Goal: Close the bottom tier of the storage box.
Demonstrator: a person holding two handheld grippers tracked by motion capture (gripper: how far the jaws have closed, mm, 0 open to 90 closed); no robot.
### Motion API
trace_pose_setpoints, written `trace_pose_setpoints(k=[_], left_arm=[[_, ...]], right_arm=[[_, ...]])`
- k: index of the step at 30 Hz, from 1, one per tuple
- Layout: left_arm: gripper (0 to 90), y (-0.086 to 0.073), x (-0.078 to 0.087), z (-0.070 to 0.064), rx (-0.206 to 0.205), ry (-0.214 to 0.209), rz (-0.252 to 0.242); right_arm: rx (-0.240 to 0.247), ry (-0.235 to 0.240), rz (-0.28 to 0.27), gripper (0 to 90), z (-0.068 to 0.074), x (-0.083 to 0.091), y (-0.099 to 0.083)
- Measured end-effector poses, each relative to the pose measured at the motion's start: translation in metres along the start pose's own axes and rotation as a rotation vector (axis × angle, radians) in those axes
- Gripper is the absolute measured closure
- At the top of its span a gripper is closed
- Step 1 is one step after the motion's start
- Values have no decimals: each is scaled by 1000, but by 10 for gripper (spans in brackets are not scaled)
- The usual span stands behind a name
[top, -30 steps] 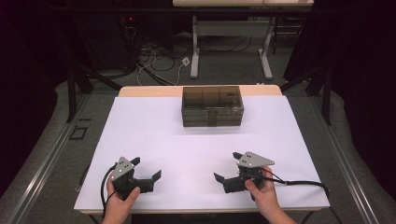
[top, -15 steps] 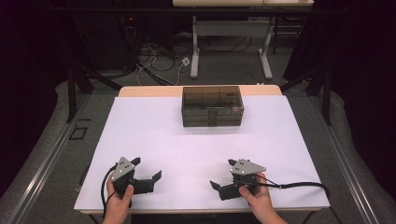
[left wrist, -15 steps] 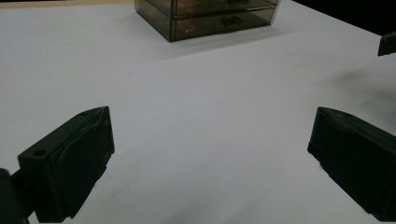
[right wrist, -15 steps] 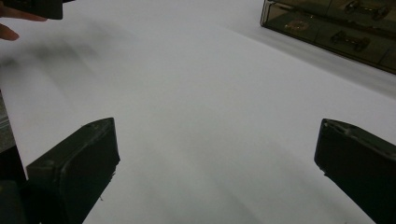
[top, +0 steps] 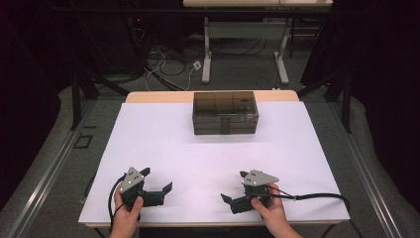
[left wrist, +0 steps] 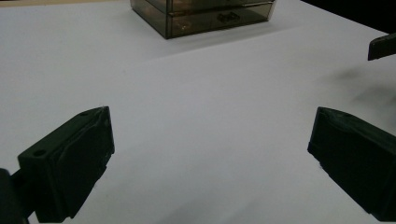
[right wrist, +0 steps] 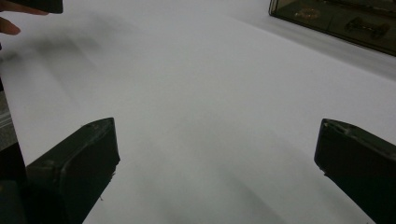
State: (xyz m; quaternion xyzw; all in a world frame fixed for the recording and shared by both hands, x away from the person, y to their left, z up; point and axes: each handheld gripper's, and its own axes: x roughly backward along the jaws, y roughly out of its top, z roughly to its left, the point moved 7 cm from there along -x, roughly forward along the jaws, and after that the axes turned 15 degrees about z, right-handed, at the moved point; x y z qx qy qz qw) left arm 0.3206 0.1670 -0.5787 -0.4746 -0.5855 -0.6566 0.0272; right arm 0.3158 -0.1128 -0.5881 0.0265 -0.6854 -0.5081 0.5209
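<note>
A smoked, see-through box of small drawers (top: 225, 112) stands at the far middle of the white table (top: 163, 144). My left gripper (top: 157, 180) rests near the front edge at the left, held by a hand, jaws wide open and empty. My right gripper (top: 234, 187) sits near the front edge at the right, also open and empty, jaws pointing left toward the other gripper. In the left gripper view the gripper (left wrist: 210, 126) faces the drawer box (left wrist: 201, 14) across bare table. In the right gripper view the gripper (right wrist: 215, 135) has the box (right wrist: 345, 23) at the upper right.
A black cable (top: 317, 197) trails right from my right gripper along the table's front. A jaw of the right gripper (left wrist: 383, 46) pokes in at the left gripper view's right edge. Beyond the table are desk legs (top: 205, 54) and floor cables (top: 168, 64).
My right gripper has slid a little toward the table's front edge and turned its jaws more to the left. The left gripper and the drawer box have stayed put.
</note>
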Motion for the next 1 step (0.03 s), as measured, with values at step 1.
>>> trace_pose_setpoints(k=[1], left_arm=[[3,0,0,0,-1,0,0]], right_arm=[[3,0,1,0,0,0,0]])
